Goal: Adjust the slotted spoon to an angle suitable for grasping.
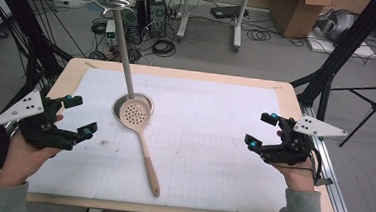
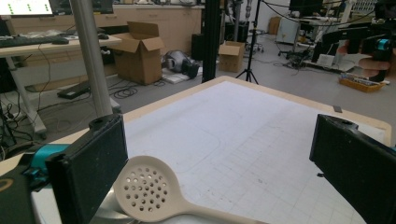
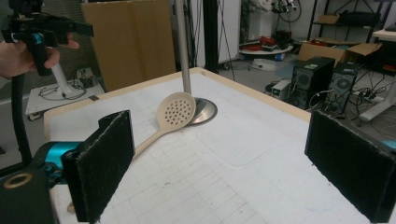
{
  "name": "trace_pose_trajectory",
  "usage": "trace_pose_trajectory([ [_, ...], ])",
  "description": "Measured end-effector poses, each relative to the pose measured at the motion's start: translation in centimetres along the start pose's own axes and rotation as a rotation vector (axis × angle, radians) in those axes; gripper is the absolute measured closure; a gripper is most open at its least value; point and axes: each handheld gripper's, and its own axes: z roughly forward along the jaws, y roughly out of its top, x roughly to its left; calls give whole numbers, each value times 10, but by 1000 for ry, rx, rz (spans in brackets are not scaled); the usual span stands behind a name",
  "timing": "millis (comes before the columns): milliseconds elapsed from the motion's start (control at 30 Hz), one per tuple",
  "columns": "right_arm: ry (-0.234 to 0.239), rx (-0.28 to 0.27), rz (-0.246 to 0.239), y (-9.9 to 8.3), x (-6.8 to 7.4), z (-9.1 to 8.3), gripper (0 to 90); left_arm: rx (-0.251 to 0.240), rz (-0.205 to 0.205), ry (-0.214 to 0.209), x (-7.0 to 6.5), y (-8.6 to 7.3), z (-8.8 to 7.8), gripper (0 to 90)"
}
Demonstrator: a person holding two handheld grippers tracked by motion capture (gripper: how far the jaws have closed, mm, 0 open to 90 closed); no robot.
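A beige slotted spoon (image 1: 139, 132) lies on the white gridded mat (image 1: 213, 153) that covers the desk (image 1: 78, 76), left of the middle; its perforated bowl rests partly over the round metal base plate (image 1: 121, 101) of an upright pole (image 1: 123, 41), and its handle runs back toward the person's edge of the desk, ending just short of the mat's near border. The left hand-held gripper (image 1: 80, 114) hovers to the left of the spoon's bowl, near it but apart; its jaws stand wide open with nothing between them, and in the left gripper view the bowl (image 2: 147, 191) sits low between the two black pads (image 2: 95, 168). The right hand-held gripper (image 1: 262, 128) is held well away at the right side of the desk, likewise open and empty; from its own camera the spoon (image 3: 173, 114) lies ahead and to the left, with the other gripper (image 3: 46, 32) up in the far corner.

Judging by how things lie, this is the opening step — both grippers are poised and nothing is touched yet; the spoon looks to be the thing to be picked up. The next move probably belongs to the left gripper, which is the nearer; it would need to come down and in toward the thin handle or the neck just behind the bowl, turn its jaws across the handle's line, and close squarely — the handle is slim and lies flat on the mat, so the pads must get low enough to catch it rather than slide over it.
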Motion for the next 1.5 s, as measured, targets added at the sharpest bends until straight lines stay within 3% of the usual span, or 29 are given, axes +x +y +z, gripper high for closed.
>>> trace_pose_trajectory([
  [433,-15,-4,20,-2,-3,-7,72,30,10,-68,-5,-14,20,50],
  [633,-11,2,39,-2,-3,-5,72,61,12,-76,-2,-27,25,138],
  [733,-12,5,40,-2,-3,-4,72,93,19,-83,-2,-32,29,236],
  [833,-10,12,42,-3,-3,-3,72,106,-15,-98,-3,-36,37,320],
  [867,-6,15,50,-4,-3,-2,73,105,-9,-101,-4,-37,39,381],
  [933,-6,15,46,-4,-3,-2,72,115,18,-104,-6,-41,45,398],
  [1033,-4,18,47,-4,-2,-1,72,144,9,-122,-6,-46,52,477],
  [1100,-3,22,48,-5,-2,0,73,159,-3,-100,-5,-51,54,546],
  [1200,-10,52,35,-5,-2,2,73,162,11,-93,-3,-57,56,655],
  [1433,-17,76,17,-4,2,5,73,202,25,-115,-4,-65,68,858],
  [1500,-19,77,4,-2,3,5,73,206,37,-135,-7,-67,73,878],
])
